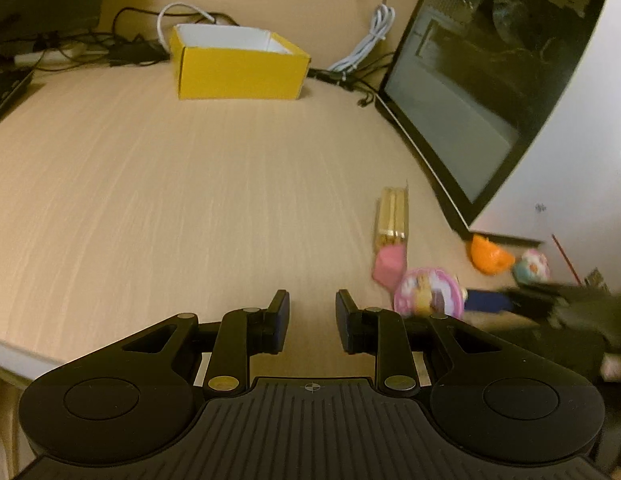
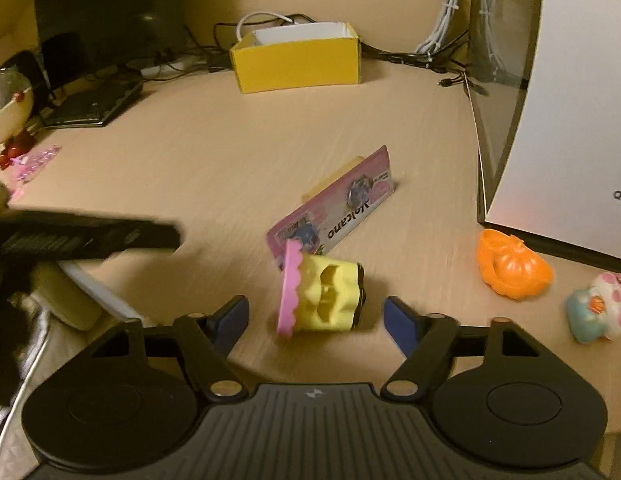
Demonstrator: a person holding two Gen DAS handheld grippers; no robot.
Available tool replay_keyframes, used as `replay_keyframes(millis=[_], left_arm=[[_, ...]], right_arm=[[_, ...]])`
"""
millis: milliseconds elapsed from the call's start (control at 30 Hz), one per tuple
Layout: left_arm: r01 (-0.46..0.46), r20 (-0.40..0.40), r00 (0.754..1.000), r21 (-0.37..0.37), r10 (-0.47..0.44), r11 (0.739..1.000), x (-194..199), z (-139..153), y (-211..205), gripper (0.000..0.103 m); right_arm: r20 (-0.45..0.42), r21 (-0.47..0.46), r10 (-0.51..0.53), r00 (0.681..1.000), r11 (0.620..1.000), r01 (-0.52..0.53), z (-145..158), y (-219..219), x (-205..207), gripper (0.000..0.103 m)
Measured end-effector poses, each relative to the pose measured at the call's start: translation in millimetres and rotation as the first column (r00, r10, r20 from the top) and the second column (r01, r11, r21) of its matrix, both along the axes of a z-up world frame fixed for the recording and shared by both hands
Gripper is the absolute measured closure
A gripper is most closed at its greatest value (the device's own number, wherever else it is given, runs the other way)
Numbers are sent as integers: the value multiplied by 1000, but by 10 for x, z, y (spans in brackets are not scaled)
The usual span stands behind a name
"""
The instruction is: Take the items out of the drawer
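1. Left wrist view: the left gripper [image 1: 312, 316] is pointing down and forward over the wooden desk [image 1: 158, 184], its jaws standing narrowly apart with nothing between them.
2. Ahead and to its left, bare desk is stretching up to the yellow box [image 1: 238, 66] near the back edge, giving plenty of free room; the desk's front edge is running close below the gripper's left side.
3. To its right, the packet [image 1: 391, 216] is lying with its long axis running away from the camera, toward the white computer case [image 1: 570, 120].
4. Right wrist view: the right gripper [image 2: 315, 322] is also tilting downward, its jaws spreading wide around the yellow and pink toy [image 2: 320, 294] without pressing on it.
5. The toy is lying on its side, its pink scalloped end facing left and its long axis running left to right.
6. Further right, the orange toy [image 2: 510, 266] and a pastel toy [image 2: 600, 308] are sitting near the case, narrowing the room there.
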State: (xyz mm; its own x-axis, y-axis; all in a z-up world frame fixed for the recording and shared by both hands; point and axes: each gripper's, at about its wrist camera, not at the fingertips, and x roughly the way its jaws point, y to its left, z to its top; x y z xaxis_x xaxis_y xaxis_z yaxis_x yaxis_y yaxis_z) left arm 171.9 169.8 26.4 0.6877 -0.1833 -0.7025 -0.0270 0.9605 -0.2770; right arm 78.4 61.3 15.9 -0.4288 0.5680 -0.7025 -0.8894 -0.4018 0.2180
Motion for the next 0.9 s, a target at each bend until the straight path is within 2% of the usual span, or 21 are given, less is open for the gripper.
replay_keyframes(millis=[33, 67, 333, 533, 600, 667, 767, 833, 900], left_arm=[[0, -4, 1000, 1, 0, 1000, -30, -2, 4, 75], [-1, -8, 1000, 2, 1, 1000, -59, -2, 6, 75], [-7, -16, 1000, 4, 7, 1000, -198, 14, 33, 75], [35, -32, 999, 22, -34, 999, -240, -1, 3, 75], [73, -39, 997, 28, -72, 997, -252, -18, -32, 75], [120, -50, 992, 35, -119, 992, -266, -51, -80, 75], [210, -75, 976, 45, -207, 977, -304, -129, -199, 75], [286, -106, 954, 53, -280, 957, -330, -204, -313, 75], [368, -150, 922, 64, -356, 928, -343, -303, -453, 75]], right_arm=[[1, -9, 1, 1000, 1000, -1, -29, 57, -15, 57], [-2, -15, 0, 1000, 1000, 0, -25, 107, -1, 59], [71, 35, -86, 994, 996, 84, -41, 531, 75, 60], [75, 61, -84, 994, 995, 79, -38, 653, 83, 59], [55, 76, -94, 994, 993, 90, 9, 598, 130, 51], [19, 101, -109, 994, 989, 106, 97, 481, 235, 38], [-32, 133, -138, 990, 981, 141, 237, 206, 468, 29], [-34, 172, -173, 984, 969, 176, 310, -42, 648, 24], [-14, 216, -222, 975, 951, 220, 353, -272, 792, 15]])
